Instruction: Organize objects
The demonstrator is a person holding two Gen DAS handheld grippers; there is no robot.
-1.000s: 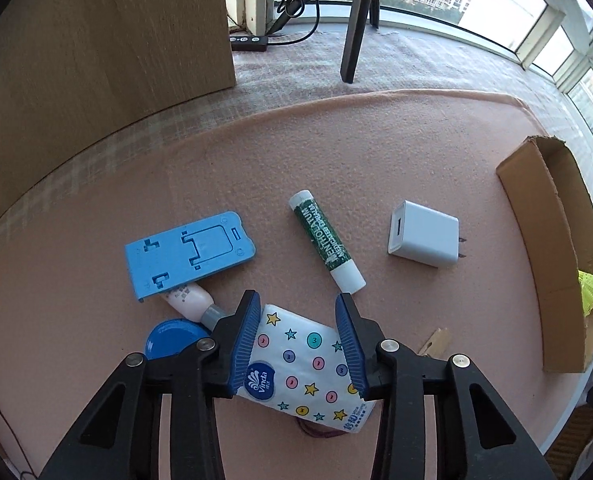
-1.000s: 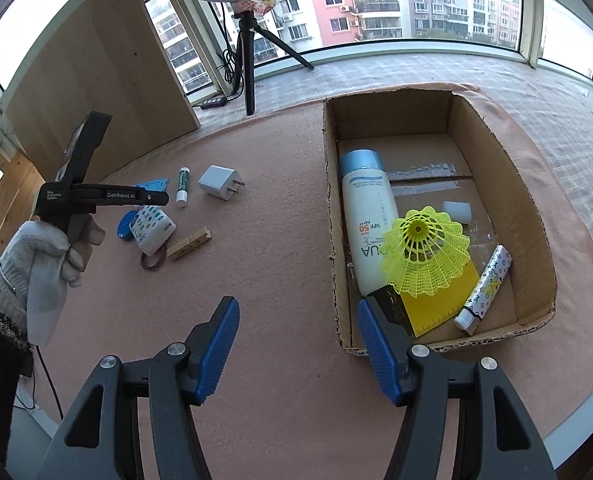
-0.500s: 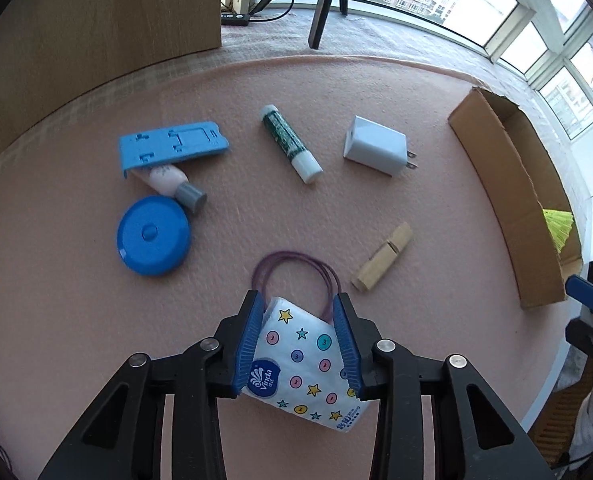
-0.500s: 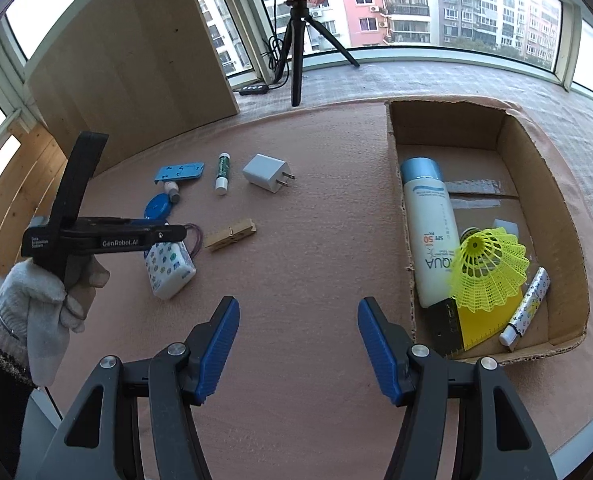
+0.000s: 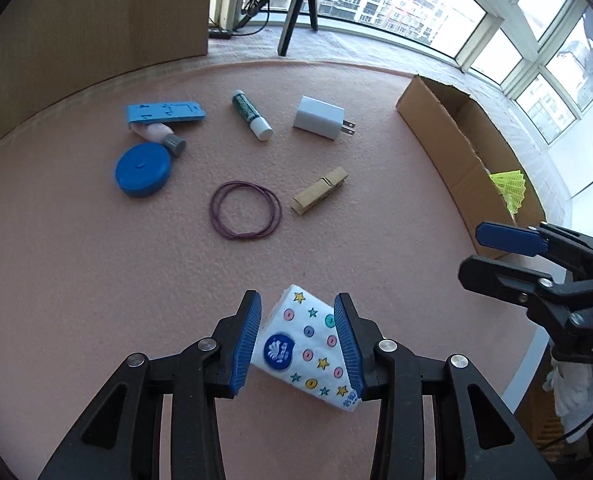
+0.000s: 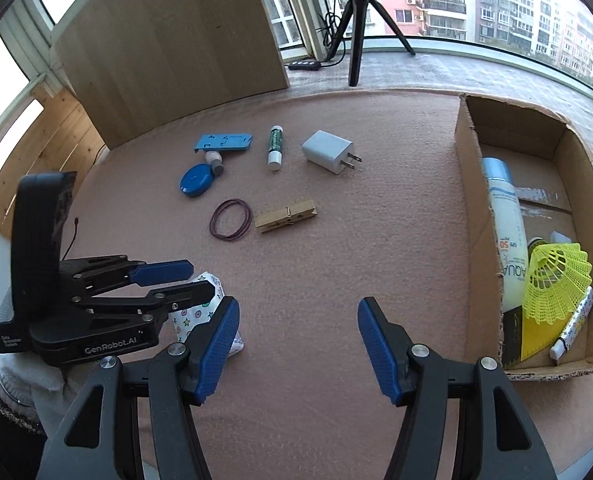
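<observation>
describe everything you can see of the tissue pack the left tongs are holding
The tissue pack is a small soft packet in white plastic wrap, printed with coloured stars and dots and a round blue logo. It sits tilted between the blue ribbed pads of the left tongs, clamped on both sides and lifted off the pink mat. In the right wrist view only a part of it shows behind the tool.

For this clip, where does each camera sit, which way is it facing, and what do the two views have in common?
Left wrist: rides the left gripper, looking steeply down the jaws clamped on a tissue pack; right gripper at right edge.
Right wrist: rides the right gripper, open and empty, facing mat and cardboard box; gloved hand at lower left.
Shared: tissue pack, clothespin, rubber bands, charger, box.
</observation>
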